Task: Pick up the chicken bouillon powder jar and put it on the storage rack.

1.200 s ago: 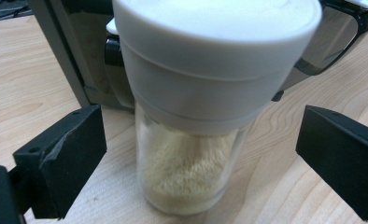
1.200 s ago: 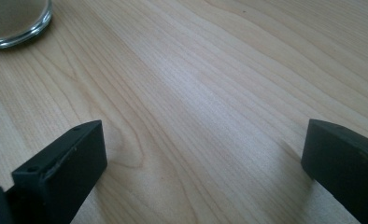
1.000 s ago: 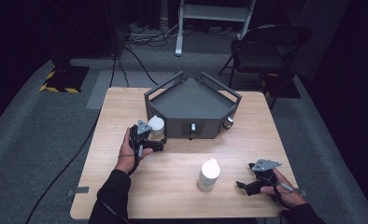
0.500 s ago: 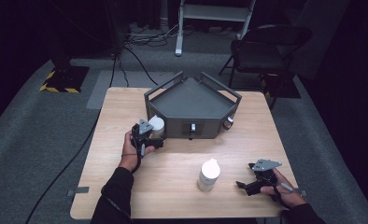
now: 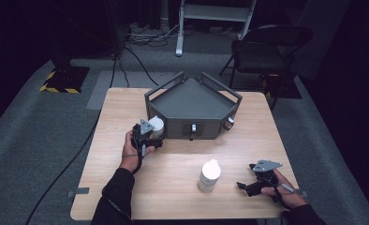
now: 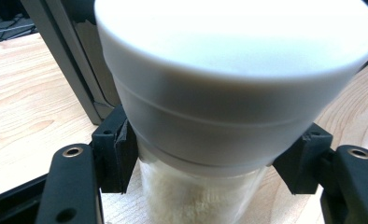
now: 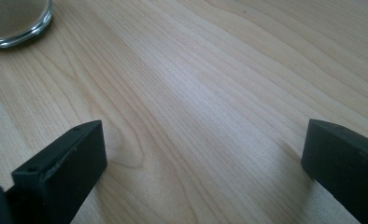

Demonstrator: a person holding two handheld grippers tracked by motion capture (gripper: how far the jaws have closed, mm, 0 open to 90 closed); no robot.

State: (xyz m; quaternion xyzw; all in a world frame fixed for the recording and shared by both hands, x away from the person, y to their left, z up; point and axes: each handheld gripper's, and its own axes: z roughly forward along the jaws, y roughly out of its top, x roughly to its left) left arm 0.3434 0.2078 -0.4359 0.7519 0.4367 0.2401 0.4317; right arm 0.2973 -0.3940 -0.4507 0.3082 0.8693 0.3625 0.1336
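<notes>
The jar [image 5: 156, 125] by the tray [image 5: 192, 96] has just been pinched below its lid by the left gripper [image 5: 147, 137]; lifting remains. The right gripper [image 5: 253, 183] is rested spread on the desk [image 5: 173, 178].

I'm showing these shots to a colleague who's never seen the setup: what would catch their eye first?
Probably the white-lidded jar, looming in the left gripper view with the left gripper closed on its clear body just under the lid, beside the dark angular tray at the table's far side. Next, a second white-capped jar stands alone near the front edge, with the right gripper open beside it.
</notes>
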